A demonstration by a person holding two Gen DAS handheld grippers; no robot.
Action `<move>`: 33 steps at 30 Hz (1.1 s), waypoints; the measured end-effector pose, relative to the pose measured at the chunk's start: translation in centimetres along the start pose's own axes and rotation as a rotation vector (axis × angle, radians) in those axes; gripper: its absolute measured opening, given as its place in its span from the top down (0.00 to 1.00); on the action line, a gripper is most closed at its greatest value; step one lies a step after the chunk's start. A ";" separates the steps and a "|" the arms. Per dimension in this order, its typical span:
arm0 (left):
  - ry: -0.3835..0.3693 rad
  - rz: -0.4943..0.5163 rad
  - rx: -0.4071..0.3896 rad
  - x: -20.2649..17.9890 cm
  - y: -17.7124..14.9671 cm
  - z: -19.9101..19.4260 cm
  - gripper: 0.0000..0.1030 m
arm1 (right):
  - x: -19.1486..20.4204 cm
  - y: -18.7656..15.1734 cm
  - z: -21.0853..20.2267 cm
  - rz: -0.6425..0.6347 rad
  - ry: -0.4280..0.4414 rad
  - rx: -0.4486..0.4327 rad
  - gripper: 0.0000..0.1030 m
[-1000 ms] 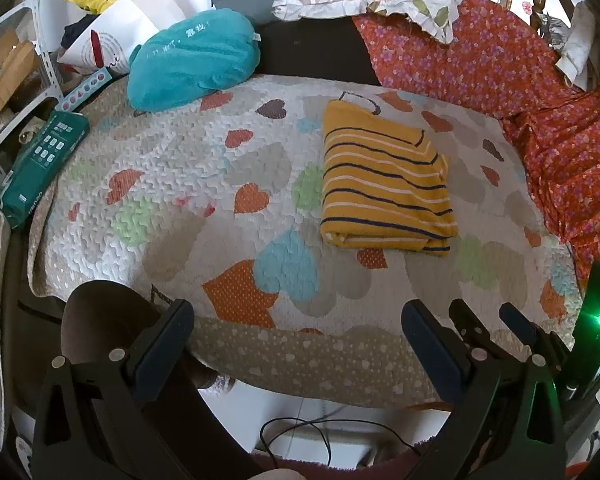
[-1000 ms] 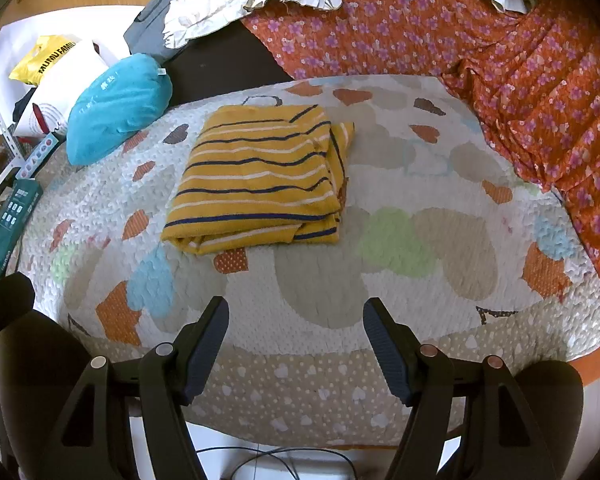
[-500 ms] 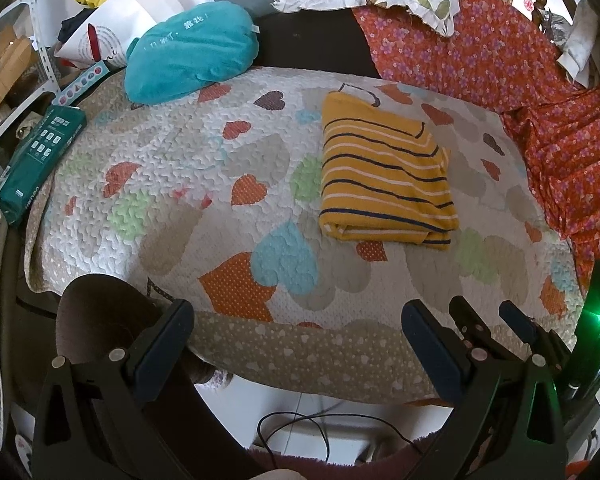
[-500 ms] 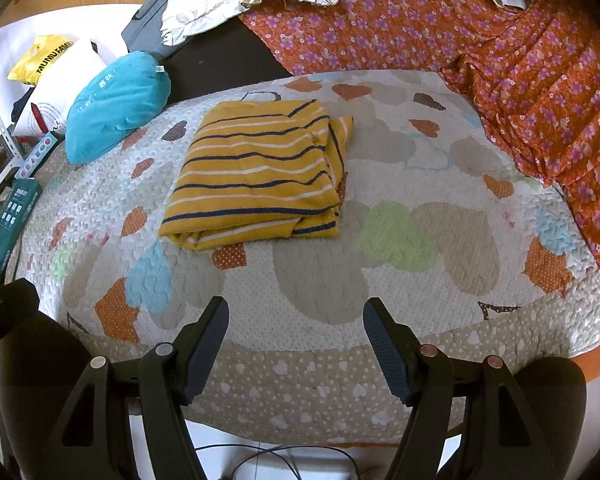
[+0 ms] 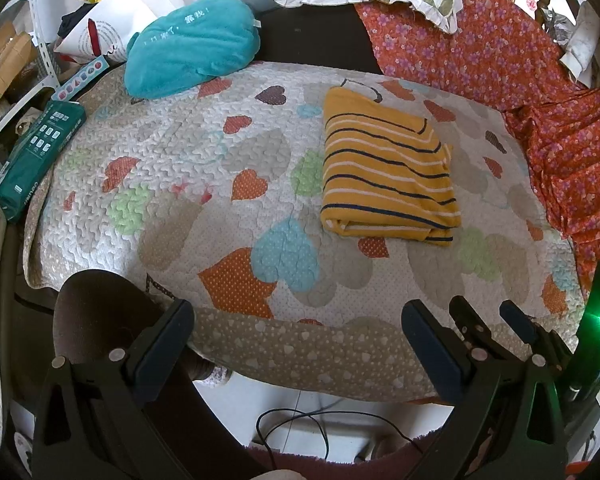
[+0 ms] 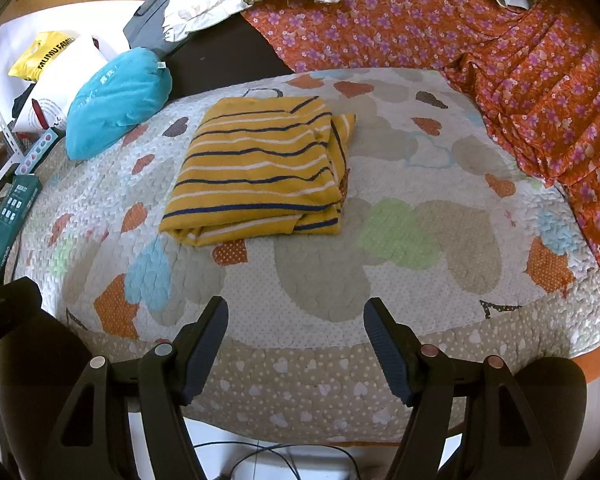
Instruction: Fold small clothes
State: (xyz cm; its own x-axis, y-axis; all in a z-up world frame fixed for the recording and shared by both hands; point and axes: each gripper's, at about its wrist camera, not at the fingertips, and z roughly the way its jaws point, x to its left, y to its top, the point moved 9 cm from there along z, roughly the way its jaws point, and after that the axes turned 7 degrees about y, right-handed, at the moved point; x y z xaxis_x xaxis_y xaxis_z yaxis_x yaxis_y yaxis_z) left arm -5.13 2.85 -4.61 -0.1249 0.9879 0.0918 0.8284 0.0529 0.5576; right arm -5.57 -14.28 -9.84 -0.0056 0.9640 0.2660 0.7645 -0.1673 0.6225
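So the striped yellow shirt [image 6: 260, 172] is sitting folded into a neat rectangle on the heart-print quilt [image 6: 400, 240], ahead of the right claw [image 6: 296, 344] and a bit to its left, well apart from it. From the left claw [image 5: 296, 344] it's ahead and off to the right. Both claws are spread wide with nothing in them, hovering near the quilt's front edge.

Looks like soft, light knit to me: floppy, zero stiffness, so it'll sag and probably come unfolded if you pinch just the top layer. I'd grab the thick folded edge nearest the claws, catching all the layers, or take both near corners at once.

Hard to tell how many layers are stacked in there, and the sleeves are tucked out of sight. One flap sticks out on the side away from the teal pillow [image 6: 116, 100]. Can't see any other clothes waiting.
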 end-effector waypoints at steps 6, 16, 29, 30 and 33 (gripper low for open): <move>-0.001 0.000 0.003 0.1 0.0 0.1 0.00 | 0.0 0.0 0.1 -0.003 0.000 -0.001 0.27; -0.001 -0.001 0.009 0.1 -0.2 0.4 0.00 | 0.2 0.0 0.0 -0.001 -0.001 -0.002 0.27; -0.002 -0.002 0.015 0.0 -0.3 0.5 0.00 | 0.7 0.4 -0.2 -0.036 0.003 -0.014 0.26; -0.003 -0.003 0.017 -0.1 -0.5 0.6 0.00 | 0.7 0.4 -0.2 -0.035 0.002 -0.015 0.26; -0.003 -0.005 0.021 -0.3 -0.8 0.8 0.00 | 0.6 0.5 -0.3 -0.037 0.000 -0.021 0.26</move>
State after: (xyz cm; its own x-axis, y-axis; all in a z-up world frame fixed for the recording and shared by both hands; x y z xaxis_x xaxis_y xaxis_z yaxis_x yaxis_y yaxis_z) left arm -5.32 2.66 -5.70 -0.1273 0.9881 0.0861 0.8388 0.0609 0.5410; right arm -5.33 -13.87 -9.17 -0.0337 0.9694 0.2431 0.7502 -0.1362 0.6470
